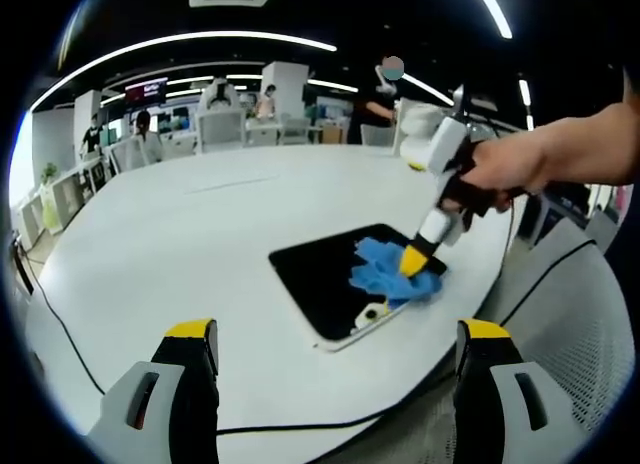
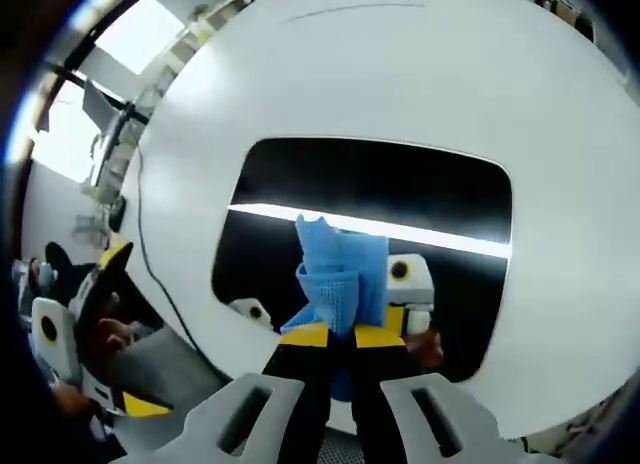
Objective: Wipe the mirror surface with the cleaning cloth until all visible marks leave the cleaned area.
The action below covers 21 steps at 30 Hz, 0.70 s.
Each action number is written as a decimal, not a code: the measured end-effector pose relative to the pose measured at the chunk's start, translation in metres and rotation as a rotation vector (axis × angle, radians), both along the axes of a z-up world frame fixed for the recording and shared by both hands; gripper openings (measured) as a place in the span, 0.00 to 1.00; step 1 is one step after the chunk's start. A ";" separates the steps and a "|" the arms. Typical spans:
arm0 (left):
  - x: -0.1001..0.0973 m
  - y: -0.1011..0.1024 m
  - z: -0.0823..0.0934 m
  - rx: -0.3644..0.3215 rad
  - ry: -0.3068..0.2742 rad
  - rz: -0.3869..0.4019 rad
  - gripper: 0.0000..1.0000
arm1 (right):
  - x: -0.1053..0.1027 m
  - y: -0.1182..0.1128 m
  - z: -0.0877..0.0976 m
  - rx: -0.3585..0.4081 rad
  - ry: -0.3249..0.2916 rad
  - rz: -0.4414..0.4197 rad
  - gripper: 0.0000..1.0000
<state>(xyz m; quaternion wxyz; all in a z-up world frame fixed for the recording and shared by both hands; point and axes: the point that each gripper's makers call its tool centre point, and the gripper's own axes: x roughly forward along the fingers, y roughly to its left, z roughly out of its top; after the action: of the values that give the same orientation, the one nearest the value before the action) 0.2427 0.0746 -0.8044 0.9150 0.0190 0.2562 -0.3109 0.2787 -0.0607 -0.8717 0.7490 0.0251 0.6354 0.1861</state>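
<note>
No readable writing, no containers. Mirror [image 1: 335, 279] flat on white table [image 1: 180, 234], near its edge. Right gripper [image 2: 341, 335] clamped on blue cleaning cloth [image 2: 340, 269], pressed to mirror. Left gripper [image 1: 338, 356] jaws apart, empty, above table.

The left gripper view looks from the table's [image 1: 180, 234] near edge, well back; the right gripper view peers steeply down, close — both share the mirror [image 1: 330, 279] and cloth [image 2: 345, 269].
</note>
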 end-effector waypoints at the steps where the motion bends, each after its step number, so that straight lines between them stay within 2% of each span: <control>1: 0.000 0.000 0.000 -0.002 0.000 0.000 0.99 | 0.000 0.004 0.000 0.003 0.001 0.004 0.01; 21: -0.001 0.000 0.000 -0.004 -0.001 -0.007 0.99 | 0.006 0.063 -0.001 0.020 0.005 0.066 0.01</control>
<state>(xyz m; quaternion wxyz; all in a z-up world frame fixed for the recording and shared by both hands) 0.2418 0.0748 -0.8040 0.9141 0.0183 0.2552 -0.3146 0.2851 0.0026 -0.8726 0.7407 0.0121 0.6358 0.2169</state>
